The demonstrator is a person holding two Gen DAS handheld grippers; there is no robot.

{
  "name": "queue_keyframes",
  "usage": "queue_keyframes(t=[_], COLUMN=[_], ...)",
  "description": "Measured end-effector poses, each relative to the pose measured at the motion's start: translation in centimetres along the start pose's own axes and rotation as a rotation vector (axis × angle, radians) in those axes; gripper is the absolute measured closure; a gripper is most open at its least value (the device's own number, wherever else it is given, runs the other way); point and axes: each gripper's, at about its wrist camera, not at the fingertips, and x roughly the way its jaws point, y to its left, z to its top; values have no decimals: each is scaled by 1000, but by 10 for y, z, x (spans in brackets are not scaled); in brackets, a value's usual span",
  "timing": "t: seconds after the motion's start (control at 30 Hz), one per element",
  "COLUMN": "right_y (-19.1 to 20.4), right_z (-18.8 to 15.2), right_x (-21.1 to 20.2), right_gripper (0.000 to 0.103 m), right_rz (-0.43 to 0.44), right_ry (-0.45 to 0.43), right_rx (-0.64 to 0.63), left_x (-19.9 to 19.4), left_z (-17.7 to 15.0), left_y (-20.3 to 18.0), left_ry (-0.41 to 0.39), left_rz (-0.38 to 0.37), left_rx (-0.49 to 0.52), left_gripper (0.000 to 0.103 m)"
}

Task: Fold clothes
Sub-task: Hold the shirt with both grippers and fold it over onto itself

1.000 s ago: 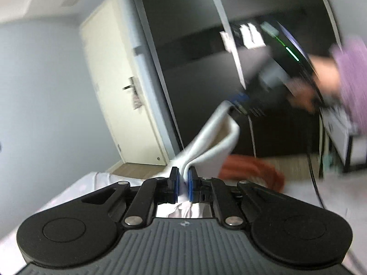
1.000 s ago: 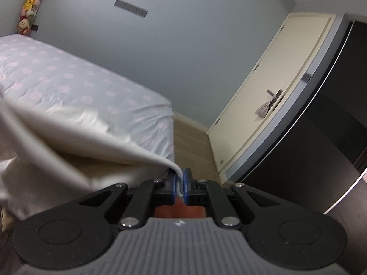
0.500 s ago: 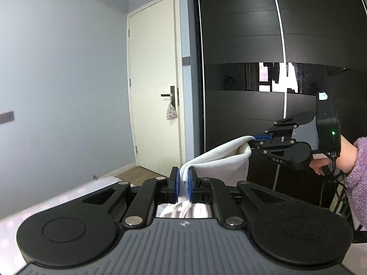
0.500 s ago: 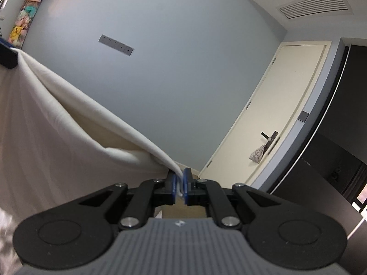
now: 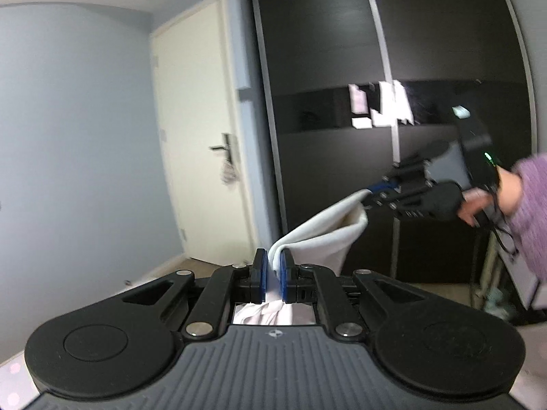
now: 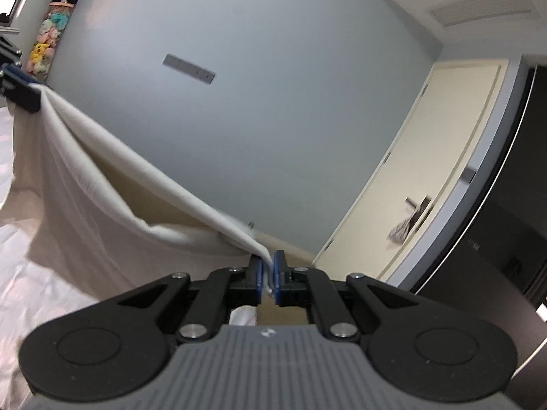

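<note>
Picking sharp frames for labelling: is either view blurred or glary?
Left wrist view: door handle and right gripper smeared by motion, bright reflections on the dark wardrobe. Right wrist view: sharper, white garment crisp, strong fisheye bending of the door.

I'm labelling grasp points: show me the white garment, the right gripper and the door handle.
white garment (image 6: 102, 184), right wrist view, hanging middle of the cloth.
right gripper (image 6: 268, 275), right wrist view, between its fingertips.
door handle (image 5: 222, 147), left wrist view, lever.
</note>
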Motion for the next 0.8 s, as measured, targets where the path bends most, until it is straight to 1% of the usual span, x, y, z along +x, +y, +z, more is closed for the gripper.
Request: queue_keyframes(t=[0.13,0.2,0.33,0.4,0.47,0.53,0.63,0.73,0.8], right_y=[15,25,29,30,31,37,47,59,73], right_z=[-45,-67,-101,-116,-133,-151,-184,-219,-240], right_x=[-27,-39,-63,-75,-87,-95,-99,-94,-94], right_gripper=[96,96,96,96,96,96,96,96,96], right_rz=[48,62,75,81,90,100,129,159,170], right_ry=[68,96,127,144,160,185,248,308,327], right_rx=[-3,-23,-9,-3,4,-11,-28,-56,-75], left_x=[-5,-2,1,2,9,5,8,12,15], left_z=[-38,-52,-75,-87,-100,-121,-141,-160,-172], left_y=[-45,-61,-96,-114,-134,-156,-166,-174,-180], left_ry=[10,19,27,44,74,109,157,204,235], left_rz=[-81,-130,-227,-275,-317,-349,-359,-365,-368], left_rx=[9,-6,-7,9,47,86,90,88,87], left_gripper=[97,97,98,98,98,98,98,98,98])
